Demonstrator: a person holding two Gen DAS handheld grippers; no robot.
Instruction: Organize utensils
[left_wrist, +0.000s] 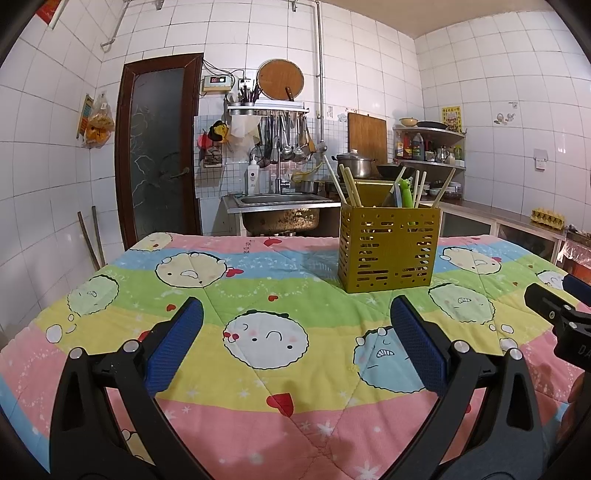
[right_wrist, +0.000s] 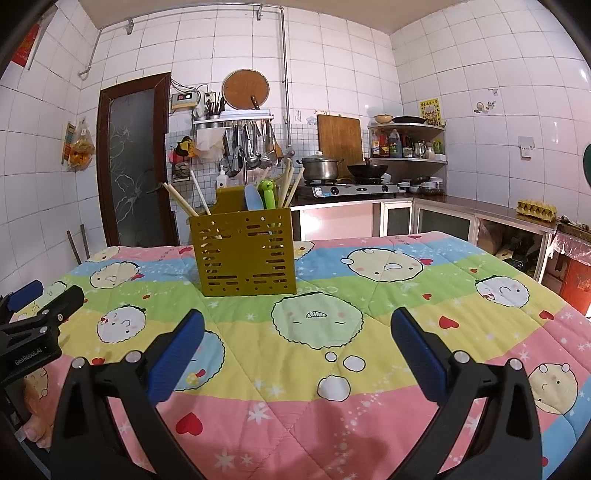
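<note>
A yellow perforated utensil holder (left_wrist: 388, 251) stands upright on the quilt-covered table (left_wrist: 258, 295), ahead and right of my left gripper (left_wrist: 295, 332). It holds several wooden chopsticks (left_wrist: 349, 188), a blue utensil and a green one (left_wrist: 405, 190). In the right wrist view the holder (right_wrist: 245, 253) stands ahead and left of my right gripper (right_wrist: 297, 343), with chopsticks (right_wrist: 181, 201) and the green utensil (right_wrist: 267, 194) sticking out. Both grippers are open and empty, held low over the near part of the table.
The right gripper's body shows at the left view's right edge (left_wrist: 561, 317); the left gripper's body shows at the right view's left edge (right_wrist: 33, 325). A sink (left_wrist: 280, 206), stove with pot (right_wrist: 319, 168), and counter (right_wrist: 498, 214) stand behind the table.
</note>
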